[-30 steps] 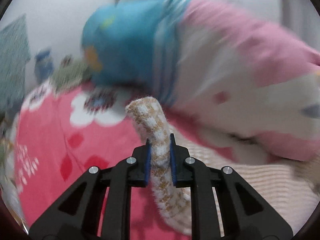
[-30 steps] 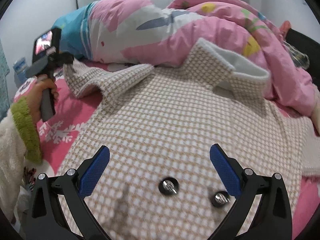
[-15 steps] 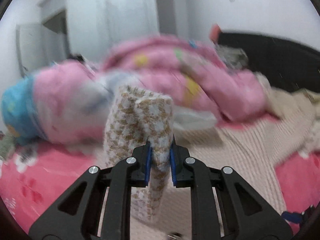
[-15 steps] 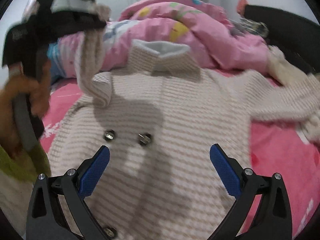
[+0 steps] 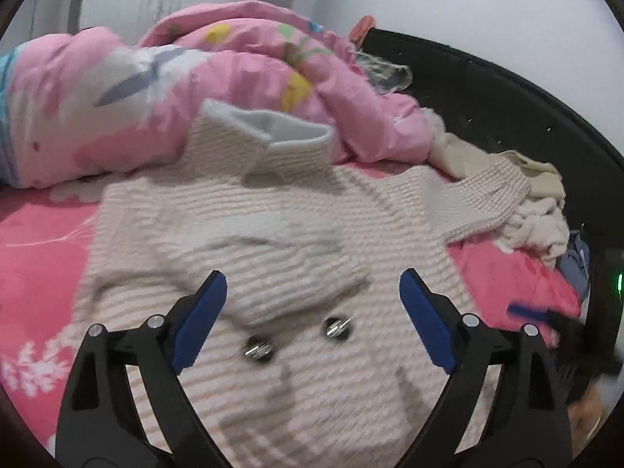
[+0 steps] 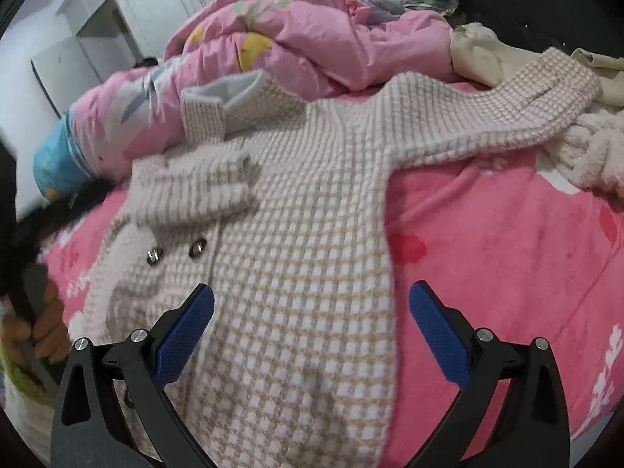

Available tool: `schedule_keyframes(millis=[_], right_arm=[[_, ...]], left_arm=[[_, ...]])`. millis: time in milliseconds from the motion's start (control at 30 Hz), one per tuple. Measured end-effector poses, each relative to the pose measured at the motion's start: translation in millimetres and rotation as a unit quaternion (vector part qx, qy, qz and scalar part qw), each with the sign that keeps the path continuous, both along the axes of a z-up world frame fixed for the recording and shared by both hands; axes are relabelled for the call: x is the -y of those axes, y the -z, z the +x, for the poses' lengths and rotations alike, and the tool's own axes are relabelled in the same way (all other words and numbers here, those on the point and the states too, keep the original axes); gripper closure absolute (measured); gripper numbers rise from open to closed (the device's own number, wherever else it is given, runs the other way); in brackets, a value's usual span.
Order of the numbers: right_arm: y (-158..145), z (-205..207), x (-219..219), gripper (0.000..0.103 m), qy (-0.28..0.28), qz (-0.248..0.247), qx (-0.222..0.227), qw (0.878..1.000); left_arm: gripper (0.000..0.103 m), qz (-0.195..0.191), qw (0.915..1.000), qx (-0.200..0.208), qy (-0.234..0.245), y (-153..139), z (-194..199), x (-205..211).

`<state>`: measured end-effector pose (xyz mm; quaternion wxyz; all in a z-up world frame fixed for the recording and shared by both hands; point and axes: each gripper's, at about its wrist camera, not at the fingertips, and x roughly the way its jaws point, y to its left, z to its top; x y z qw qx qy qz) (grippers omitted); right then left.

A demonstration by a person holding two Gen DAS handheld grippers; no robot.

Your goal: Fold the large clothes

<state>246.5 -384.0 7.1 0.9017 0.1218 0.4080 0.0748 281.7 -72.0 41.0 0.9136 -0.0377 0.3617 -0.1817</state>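
Note:
A cream and tan checked coat [image 5: 296, 234] lies flat on the pink bed, collar toward the duvet; it also shows in the right wrist view [image 6: 304, 257]. Its left sleeve [image 6: 195, 195] is folded across the chest above two metal buttons [image 6: 175, 253]. The right sleeve [image 6: 487, 113] stretches out to the right. My left gripper [image 5: 312, 312] is open and empty above the buttons [image 5: 296, 337]. My right gripper [image 6: 312, 331] is open and empty over the coat's lower body.
A rumpled pink duvet [image 5: 195, 78] lies behind the collar. A black headboard [image 5: 487, 105] runs along the right. Cream clothes [image 5: 534, 210] are piled by the right sleeve end. The pink flowered sheet [image 6: 507, 234] lies bare to the right.
My left gripper carried the left sleeve over the coat, let it go and opened; the sleeve now lies folded across the chest. My right gripper shifted right, staying open.

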Motion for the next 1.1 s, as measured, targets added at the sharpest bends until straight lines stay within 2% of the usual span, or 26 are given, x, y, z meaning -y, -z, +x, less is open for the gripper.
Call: schedule_keyframes(millis=[100, 167, 233, 267, 367, 433, 500, 567, 633, 667, 733, 800, 900, 967, 1033, 1067, 1100], right_arm=[[-10, 18, 2, 0.005, -0.026, 0.046, 0.005, 0.999], [-13, 35, -2, 0.005, -0.044, 0.077, -0.003, 0.996], [-13, 56, -12, 0.005, -0.064, 0.101, -0.016, 0.993], [-14, 66, -21, 0.008, -0.069, 0.094, -0.022, 0.993], [-18, 84, -63, 0.014, -0.106, 0.053, -0.021, 0.993], [-20, 91, -100, 0.015, -0.153, 0.028, -0.02, 0.988], [-17, 97, -148, 0.015, -0.194, -0.034, -0.016, 0.98], [-12, 102, -178, 0.017, -0.214, -0.069, -0.008, 0.974], [-7, 109, -195, 0.025, -0.21, -0.105, 0.0, 0.972], [-7, 112, -194, 0.026, -0.202, -0.108, 0.004, 0.973], [-7, 121, -175, 0.026, -0.174, -0.073, 0.0, 0.982], [-1, 139, -143, 0.026, -0.136, -0.031, -0.024, 0.99], [20, 170, -104, 0.029, -0.097, 0.023, -0.078, 0.992], [37, 185, -95, 0.037, -0.101, 0.054, -0.116, 0.987], [54, 195, -96, 0.052, -0.117, 0.08, -0.151, 0.978], [58, 197, -100, 0.061, -0.12, 0.077, -0.158, 0.977], [57, 194, -105, 0.065, -0.12, 0.067, -0.155, 0.978]], left_arm=[[0.016, 0.043, 0.9976, -0.024, -0.048, 18, 0, -28], [0.016, 0.086, 0.9906, -0.053, -0.092, 42, 8, -43], [0.016, 0.106, 0.9836, -0.08, -0.122, 61, 14, -58], [0.016, 0.113, 0.9791, -0.093, -0.141, 73, 17, -65], [0.016, 0.103, 0.9747, -0.104, -0.169, 94, 19, -80], [0.016, 0.089, 0.9751, -0.103, -0.175, 101, 18, -86], [0.016, 0.085, 0.9761, -0.095, -0.176, 102, 16, -88], [0.015, 0.084, 0.9769, -0.093, -0.173, 103, 16, -89], [0.015, 0.077, 0.9783, -0.091, -0.169, 104, 13, -93], [0.014, 0.073, 0.9788, -0.092, -0.168, 105, 12, -95], [0.014, 0.064, 0.9798, -0.092, -0.165, 108, 14, -97], [0.013, 0.058, 0.9801, -0.09, -0.167, 109, 13, -97], [0.011, 0.055, 0.981, -0.087, -0.165, 110, 13, -97], [0.01, 0.055, 0.9811, -0.085, -0.165, 110, 14, -96], [0.01, 0.054, 0.9813, -0.085, -0.165, 110, 14, -96], [0.01, 0.055, 0.9811, -0.085, -0.165, 110, 14, -96], [0.01, 0.055, 0.9811, -0.085, -0.165, 110, 14, -96]])
